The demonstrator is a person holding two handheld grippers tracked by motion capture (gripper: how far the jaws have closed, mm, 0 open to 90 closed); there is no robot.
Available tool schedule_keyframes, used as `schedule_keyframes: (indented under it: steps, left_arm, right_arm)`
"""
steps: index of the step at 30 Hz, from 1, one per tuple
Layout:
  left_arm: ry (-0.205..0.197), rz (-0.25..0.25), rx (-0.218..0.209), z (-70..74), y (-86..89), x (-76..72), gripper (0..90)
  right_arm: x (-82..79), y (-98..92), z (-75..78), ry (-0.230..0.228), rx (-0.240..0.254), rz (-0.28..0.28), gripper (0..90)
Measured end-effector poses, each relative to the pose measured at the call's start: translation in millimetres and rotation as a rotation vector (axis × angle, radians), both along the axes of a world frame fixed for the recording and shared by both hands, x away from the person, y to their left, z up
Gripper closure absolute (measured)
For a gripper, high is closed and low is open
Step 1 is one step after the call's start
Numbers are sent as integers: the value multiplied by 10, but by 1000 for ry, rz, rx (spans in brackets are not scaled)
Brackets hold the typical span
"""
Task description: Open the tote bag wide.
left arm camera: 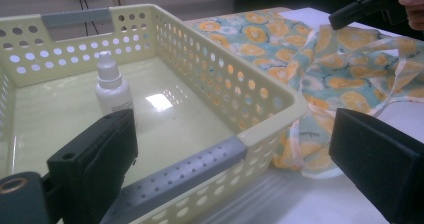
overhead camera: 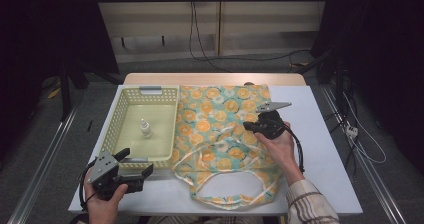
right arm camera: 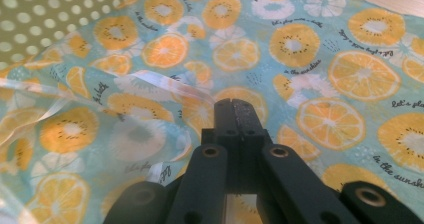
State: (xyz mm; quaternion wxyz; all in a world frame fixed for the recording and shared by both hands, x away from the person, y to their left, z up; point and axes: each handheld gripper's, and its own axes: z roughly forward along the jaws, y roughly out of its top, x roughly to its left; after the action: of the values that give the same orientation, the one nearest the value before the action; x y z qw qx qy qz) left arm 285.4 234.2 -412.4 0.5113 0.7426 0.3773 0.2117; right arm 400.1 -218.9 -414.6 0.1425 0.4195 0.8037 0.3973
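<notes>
A cloth tote bag [overhead camera: 220, 129] printed with orange and kiwi slices lies flat in the middle of the white table, its handles toward the near edge. My right gripper [overhead camera: 248, 127] hovers over the bag's right half, pointing left. In the right gripper view its jaws [right arm camera: 234, 106] stand shut, close above the fabric [right arm camera: 320, 59], with nothing seen between them. At the near left, my left gripper [overhead camera: 136, 161] stands open by the front rim of a pale yellow basket [overhead camera: 116, 121]. In the left gripper view its open jaws [left arm camera: 225, 134] flank the basket's near corner [left arm camera: 280, 119].
A small white bottle [overhead camera: 145, 128] stands upright inside the basket, also seen as the bottle [left arm camera: 112, 91] in the left gripper view. The right gripper [left arm camera: 340, 16] shows farther off there above the bag [left arm camera: 350, 69]. Bare white table [overhead camera: 320, 149] lies right of the bag.
</notes>
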Motion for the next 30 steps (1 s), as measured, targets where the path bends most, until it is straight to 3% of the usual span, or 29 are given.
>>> schedule_keyframes:
  steps: [7, 8, 9, 12, 14, 16, 17, 19, 20, 23, 27, 28, 30]
  left_arm:
    - [3, 5, -5, 1, 16, -11, 52]
    - [4, 5, -4, 1, 22, -16, 52]
    - [-2, 8, -3, 2, 28, -17, 52]
    - [-5, 13, 0, 3, 43, -30, 51]
    - [-2, 17, -6, 4, 44, -41, 52]
    - [-8, 14, 4, 8, 53, -43, 51]
    - [-8, 17, 6, 8, 51, -47, 52]
    - [-7, 20, 5, 7, 51, -52, 52]
    - [-8, 19, 5, 8, 52, -53, 52]
    - [-5, 18, 6, 6, 51, -47, 51]
    - [-6, 14, 4, 7, 41, -42, 51]
    - [-8, 12, 6, 8, 38, -38, 52]
    - [-5, 10, 1, 6, 23, -30, 52]
  right_arm:
    - [27, 51, -136, 35, -3, 25, 900]
    - [11, 54, -131, 28, -4, 28, 756]
    - [11, 54, -131, 28, -4, 28, 756]
    - [-32, 36, -90, 30, 8, 38, 631]
    - [-121, 27, -10, 14, 20, 42, 491]
    - [-158, 31, 22, 4, 25, 44, 466]
    - [-245, 40, 101, -28, 20, 40, 397]
    - [-287, 43, 136, -38, 30, 49, 388]
    - [-393, 65, 193, -70, 28, 56, 336]
    - [-498, 93, 206, -72, 27, 76, 312]
    - [-689, 190, 102, -29, -2, 146, 300]
    - [-757, 263, 35, -2, -25, 187, 327]
    - [-782, 304, 5, 10, -43, 210, 351]
